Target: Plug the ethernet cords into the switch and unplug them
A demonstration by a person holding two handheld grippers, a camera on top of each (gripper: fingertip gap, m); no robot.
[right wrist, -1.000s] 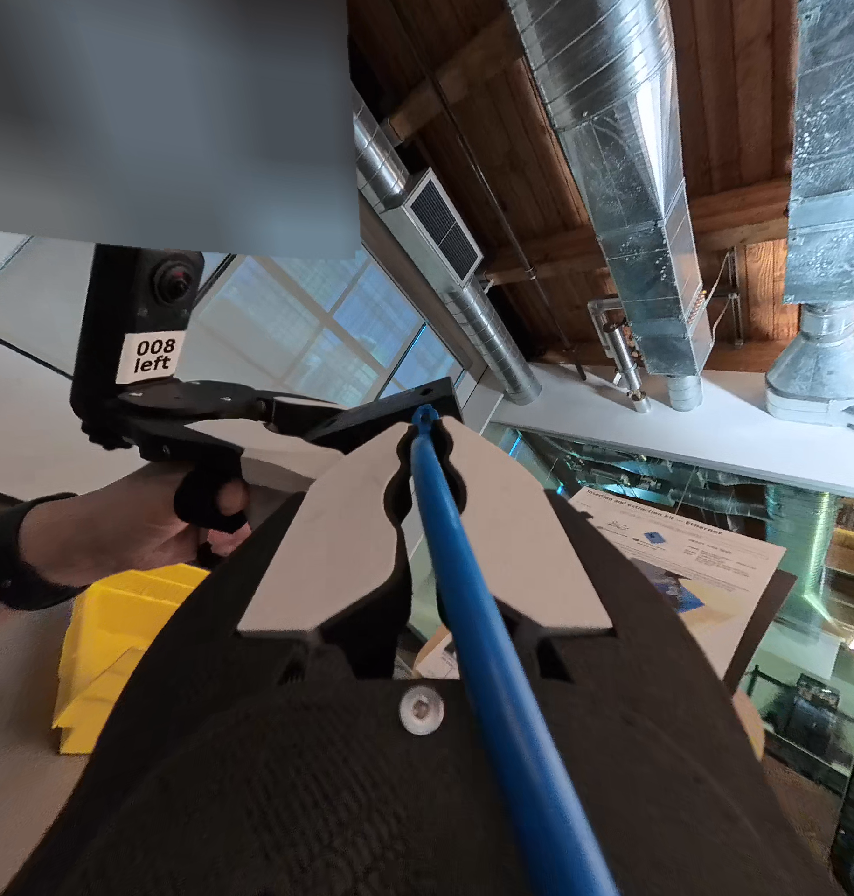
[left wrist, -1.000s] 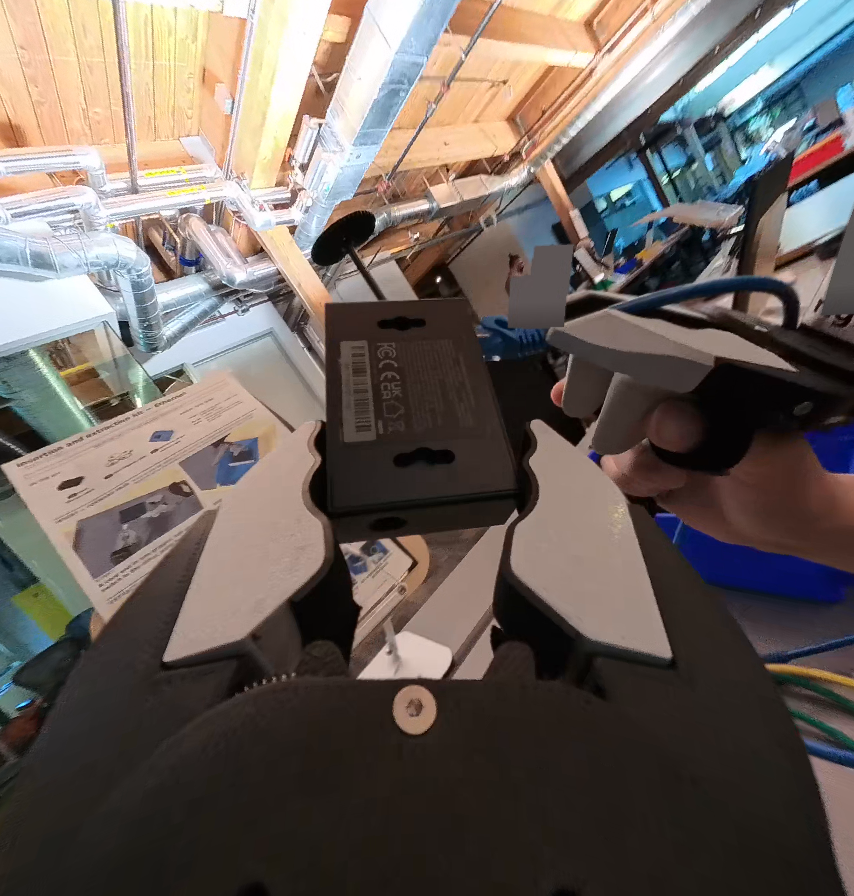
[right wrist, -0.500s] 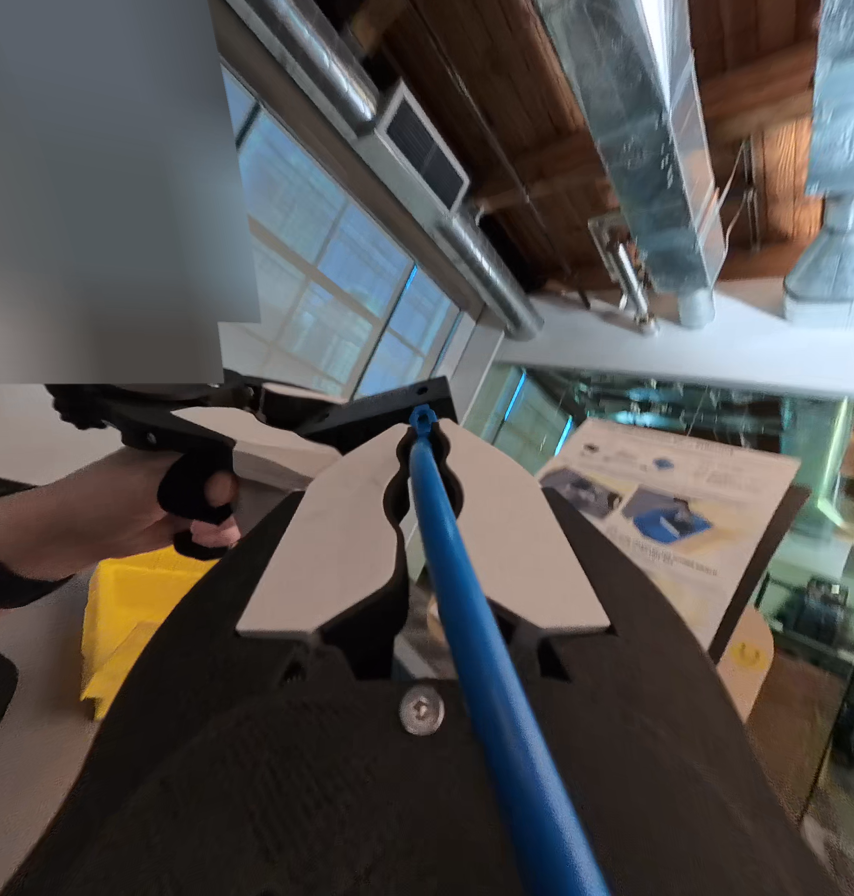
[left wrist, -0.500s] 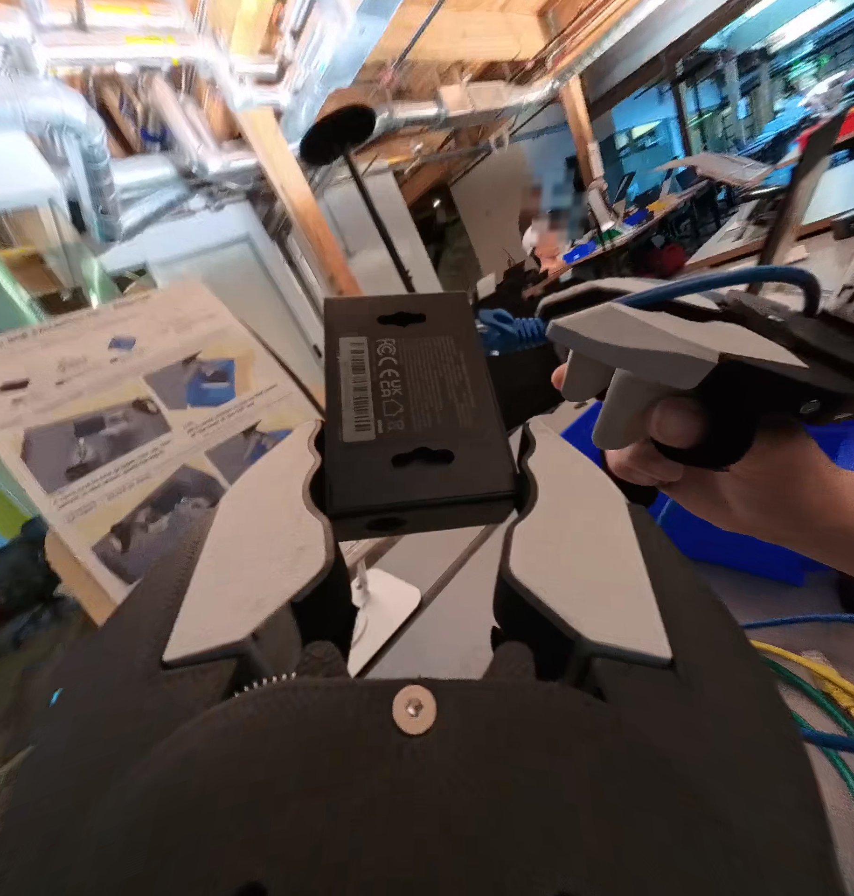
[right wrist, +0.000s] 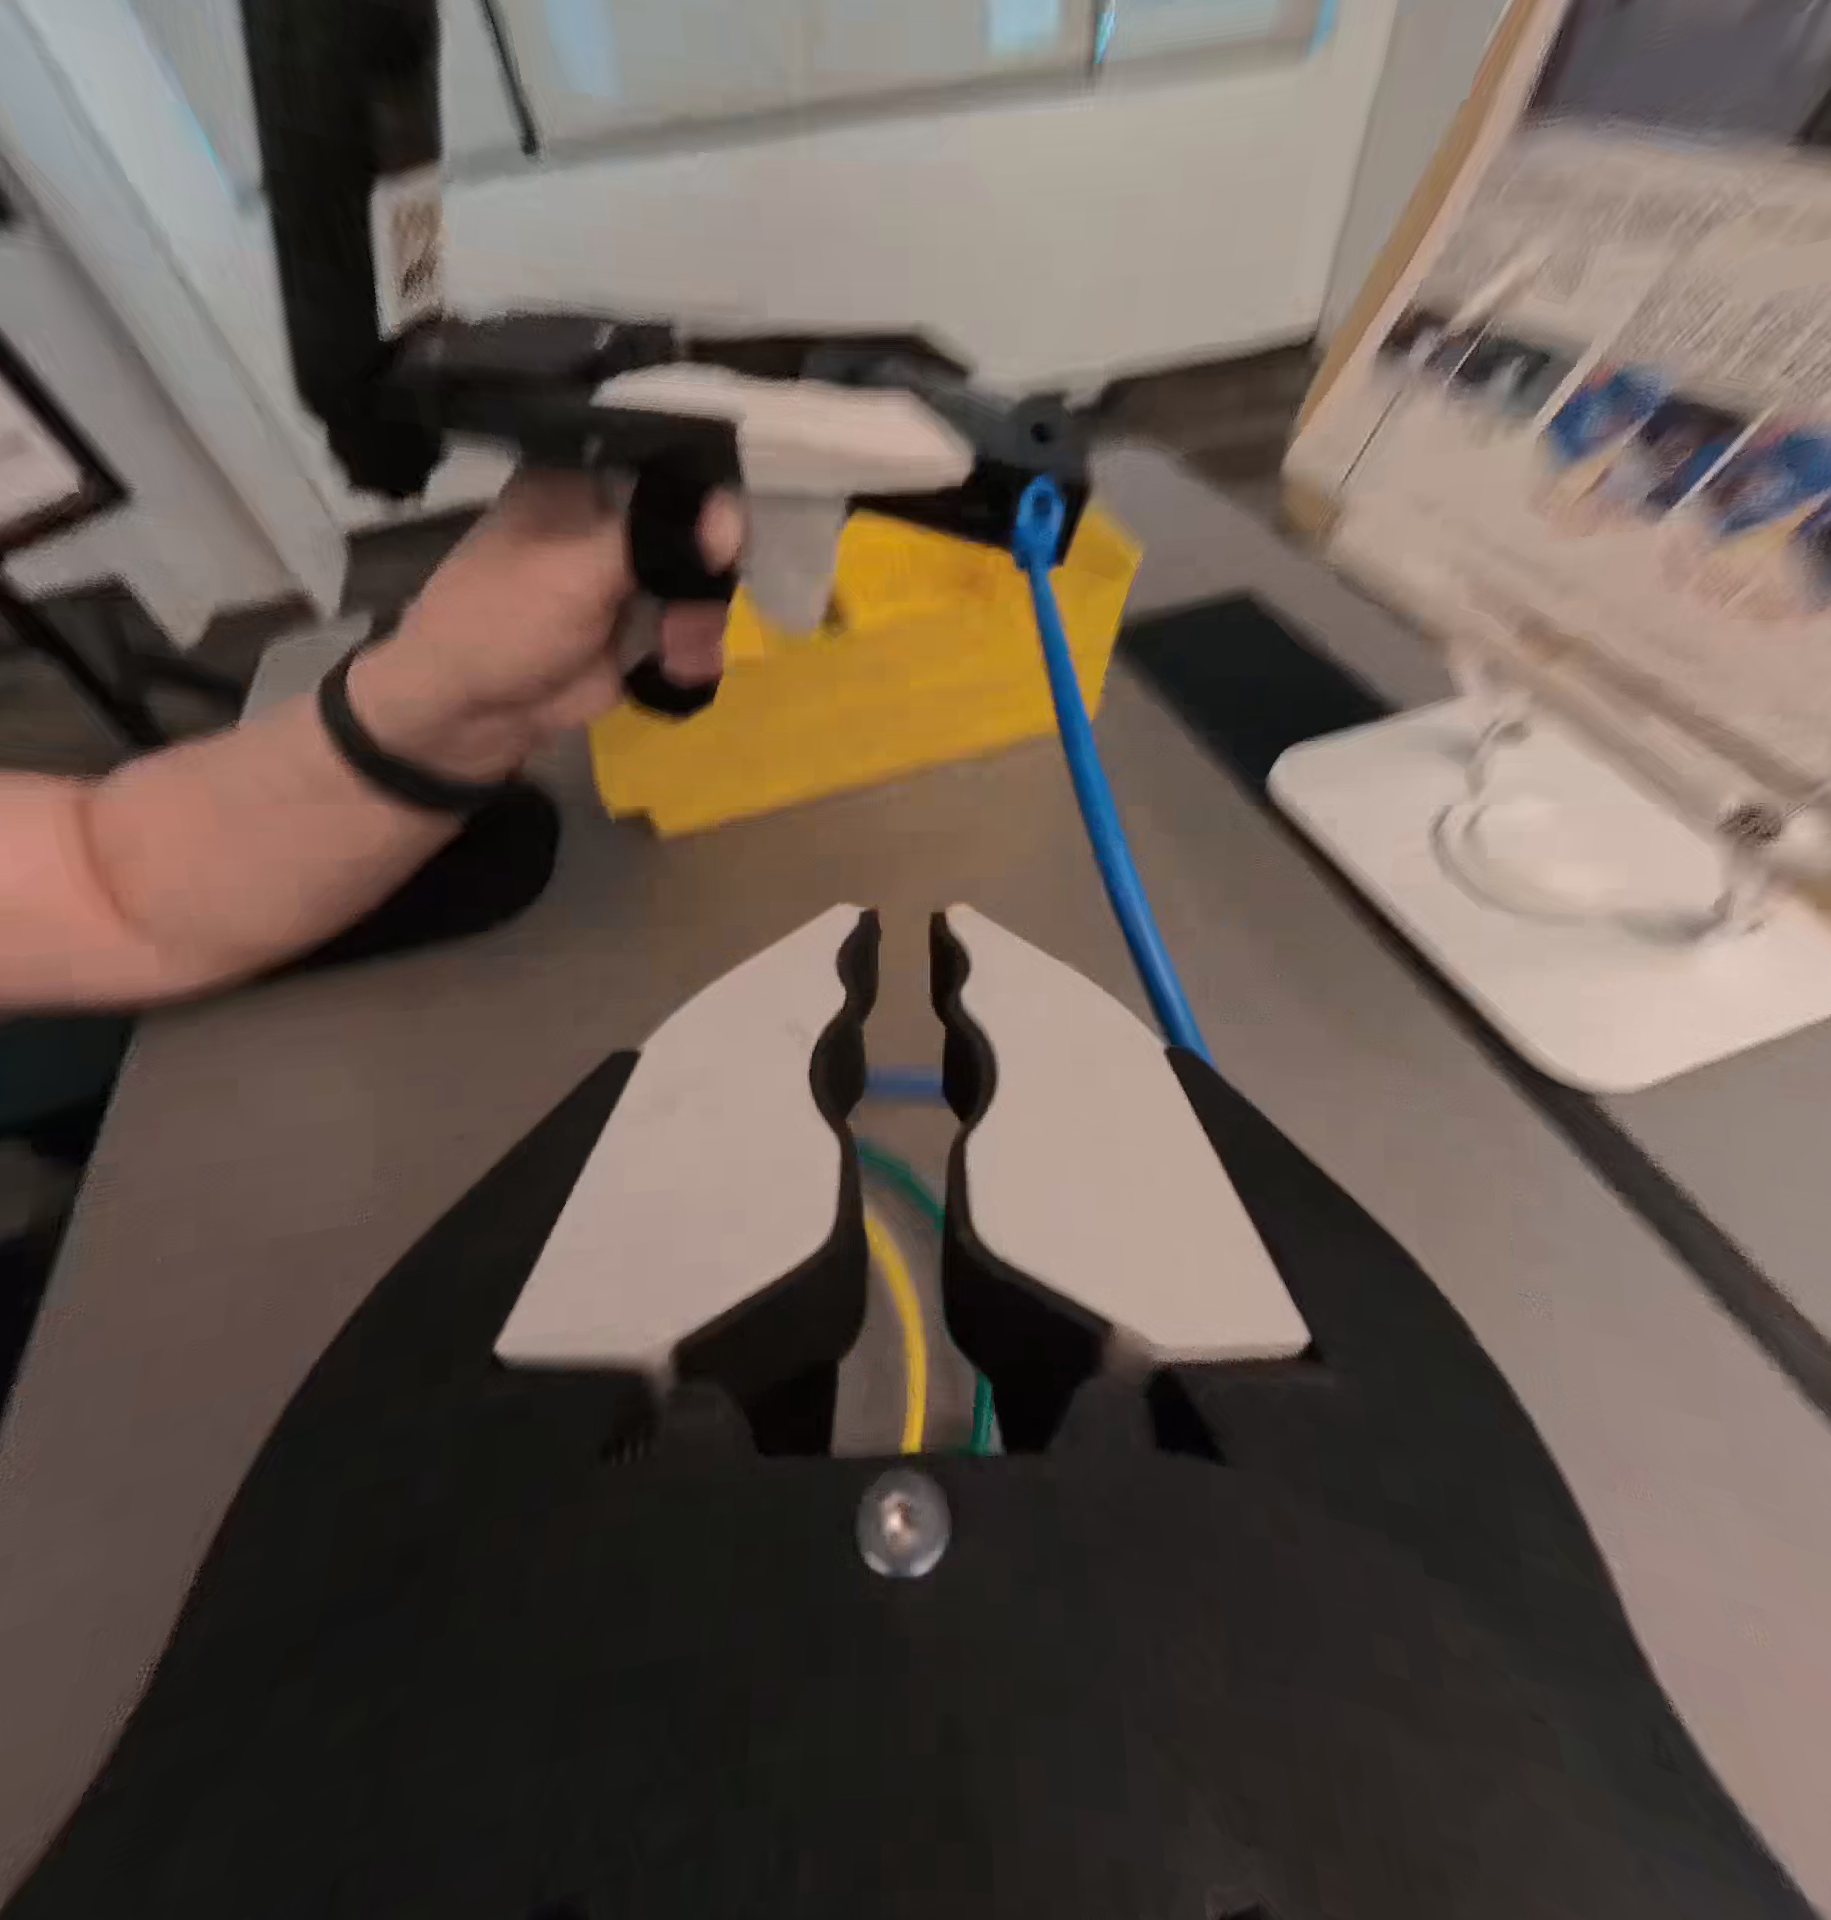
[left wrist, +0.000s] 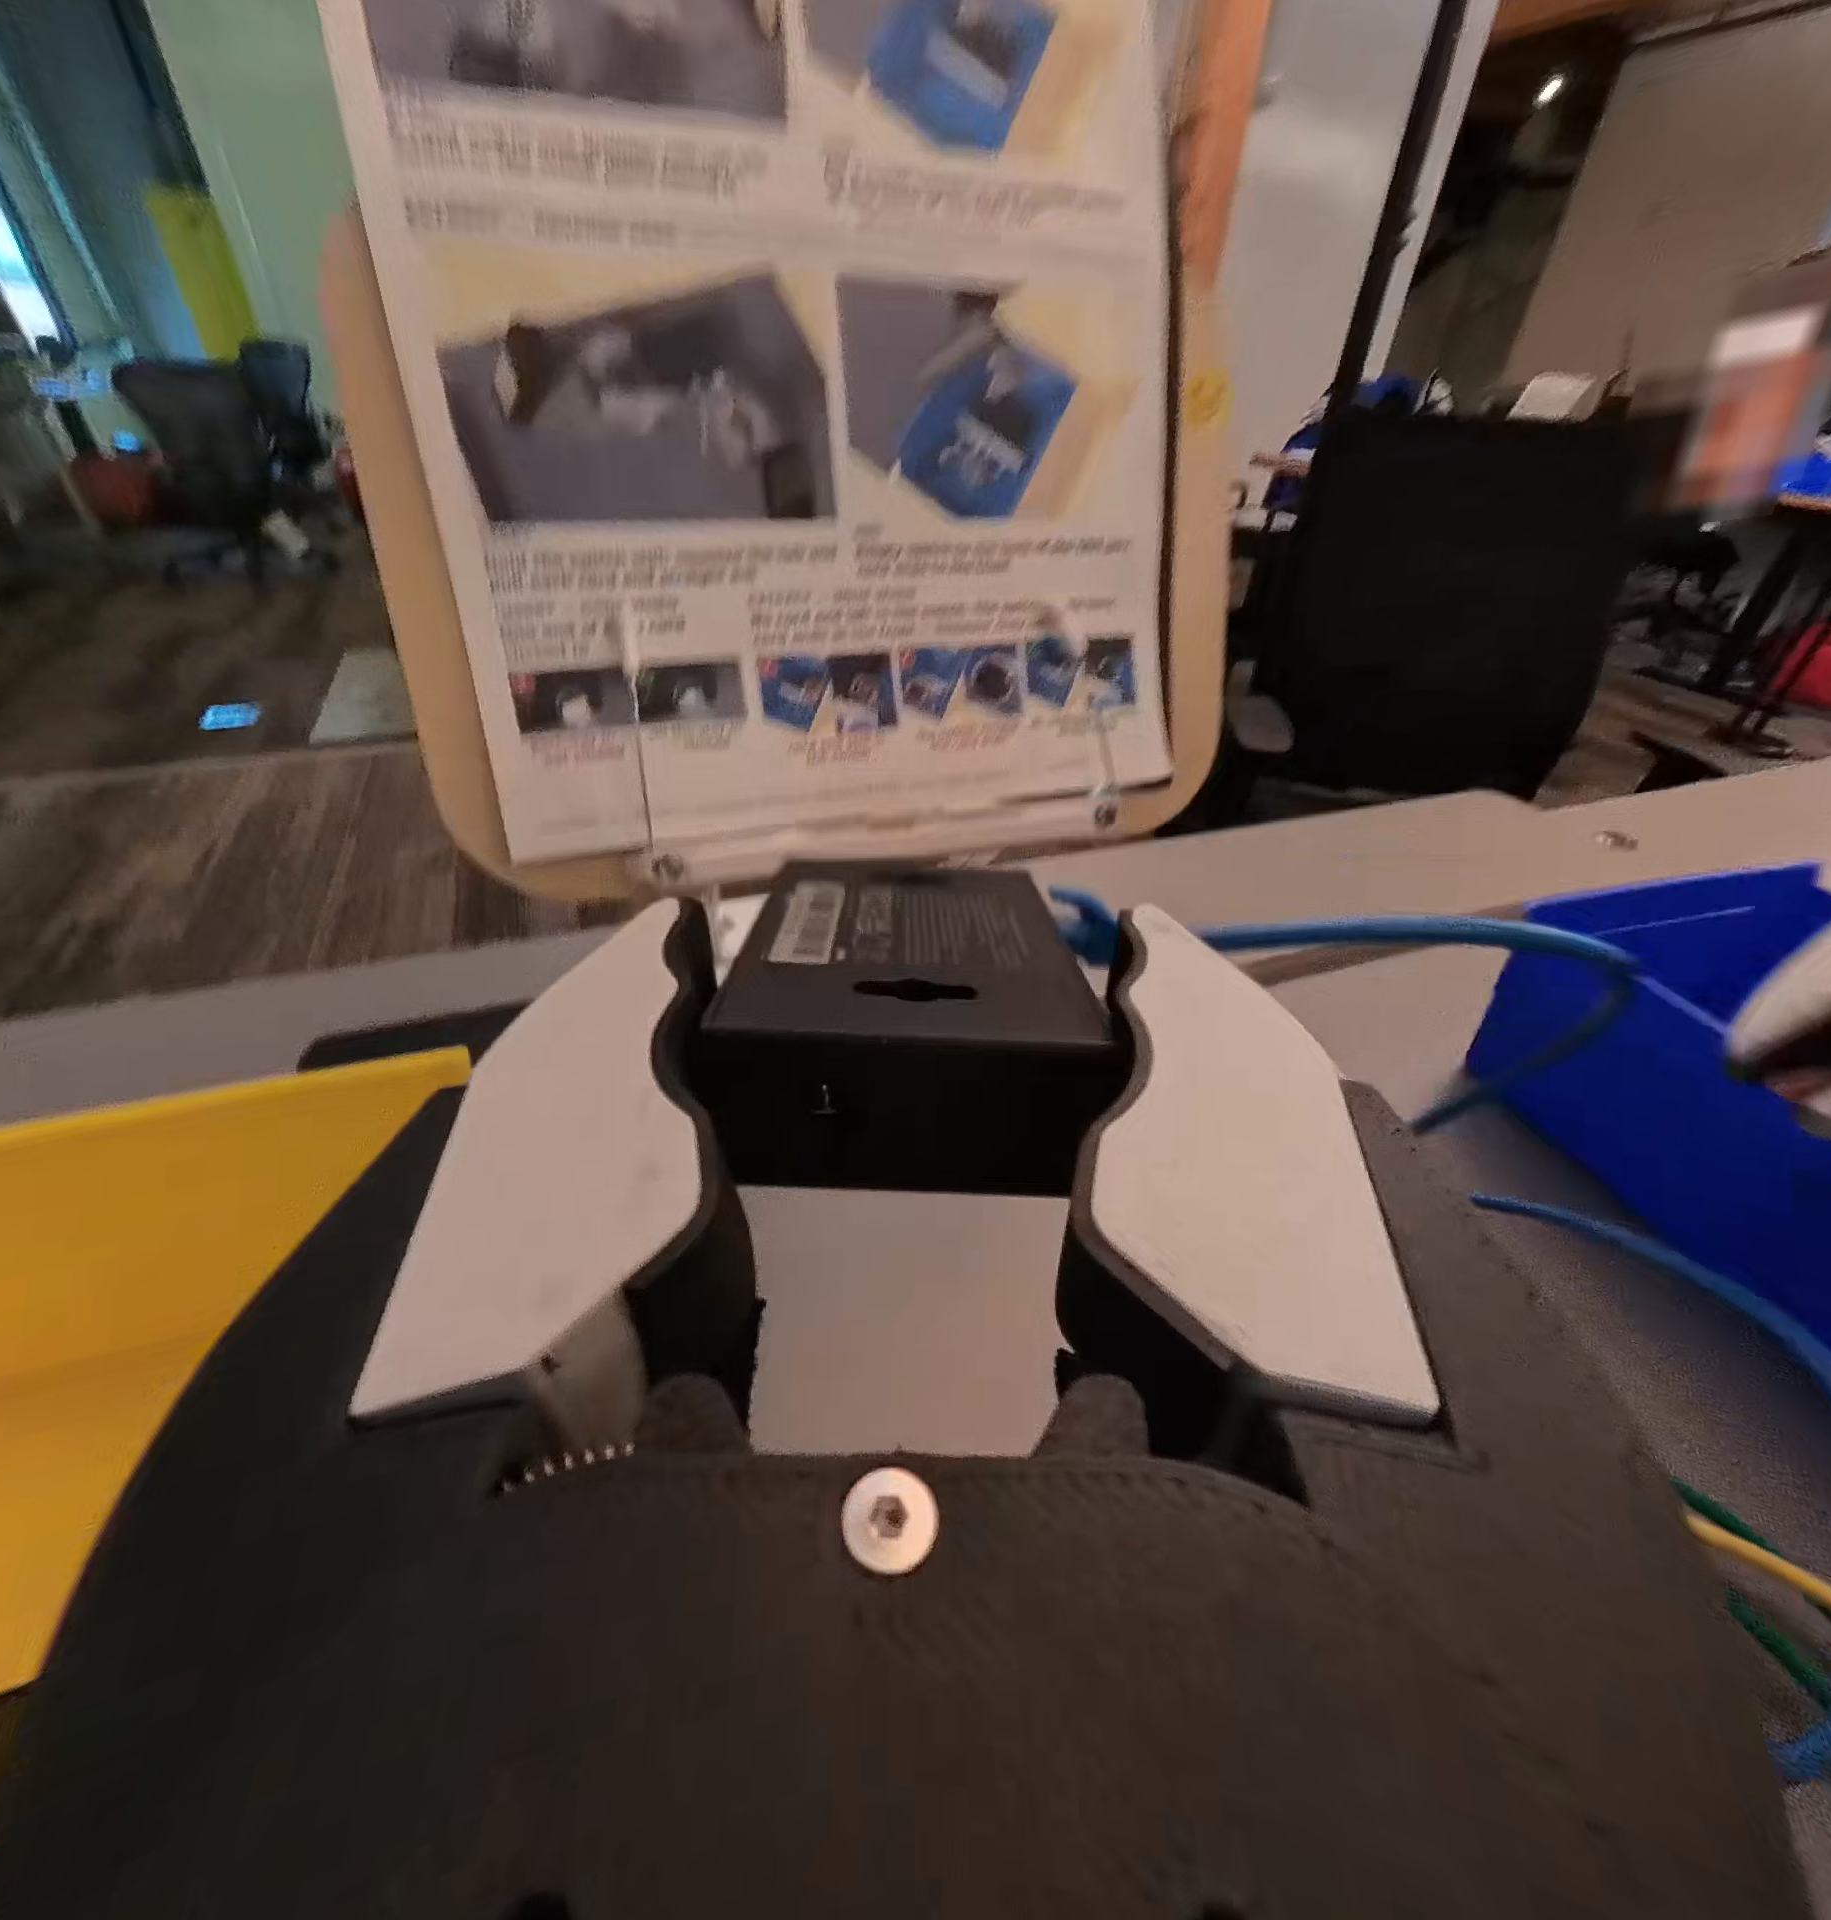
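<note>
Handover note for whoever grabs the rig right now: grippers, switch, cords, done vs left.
Left gripper: shut on the black switch, held above the grey table.
Right gripper: empty, fingers slightly apart, low over the table.
Blue ethernet cord: plugged into the switch, hanging slack down to the table.
Green cord and yellow cord: lying on the table under the right gripper, not plugged in.
Yellow bin sits under the switch; blue bin is on the right.
Done: blue cord in.
Left: plug in green and yellow, then unplug all the cords.
</note>
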